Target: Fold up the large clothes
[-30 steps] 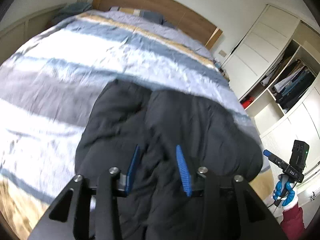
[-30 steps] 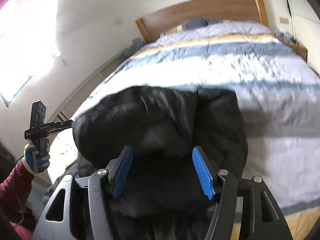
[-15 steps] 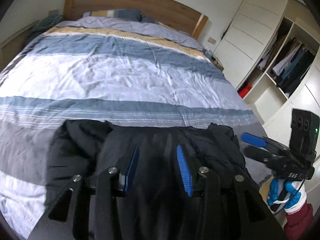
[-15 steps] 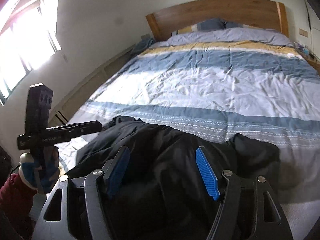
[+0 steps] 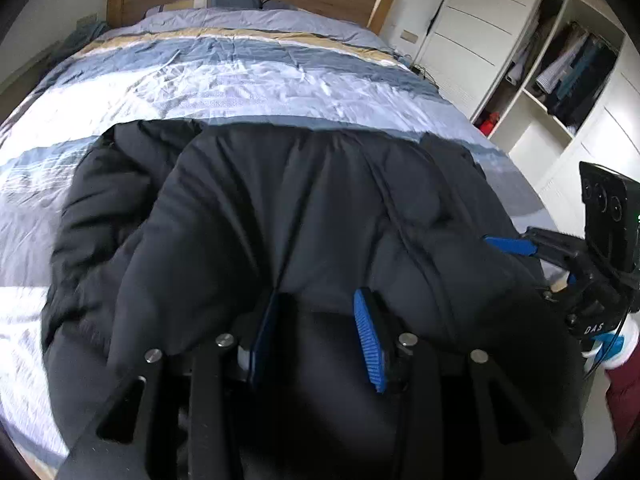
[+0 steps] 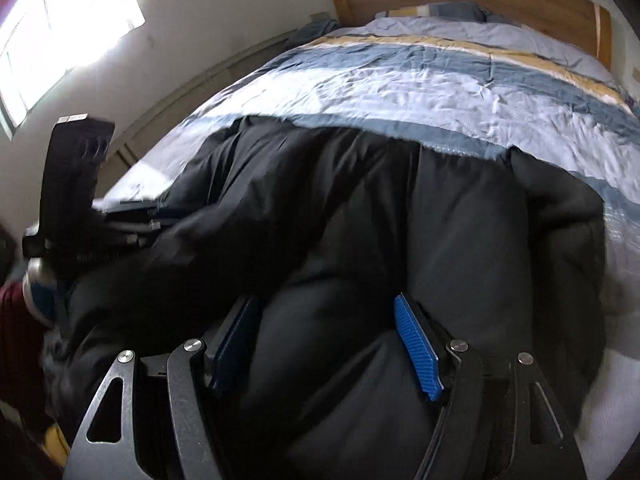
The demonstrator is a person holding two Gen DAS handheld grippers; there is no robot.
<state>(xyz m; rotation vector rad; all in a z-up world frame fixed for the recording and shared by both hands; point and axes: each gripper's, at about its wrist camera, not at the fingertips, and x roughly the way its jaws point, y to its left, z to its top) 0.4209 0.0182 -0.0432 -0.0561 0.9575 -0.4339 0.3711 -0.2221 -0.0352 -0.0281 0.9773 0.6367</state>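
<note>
I angle both tongs steeply down over the bed. The left tongs stay clenched on a bunched fold of the black puffer coat. The right tongs have just been widening, coat bulging between the pads; grip uncertain. The wardrobe shelves hold hanging clothes.

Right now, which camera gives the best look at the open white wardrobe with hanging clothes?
The left wrist view: the open white wardrobe stands at its right edge, shelves and hanging clothes visible. The right wrist view misses it entirely, showing only the puffy black jacket, bed and window wall.
</note>
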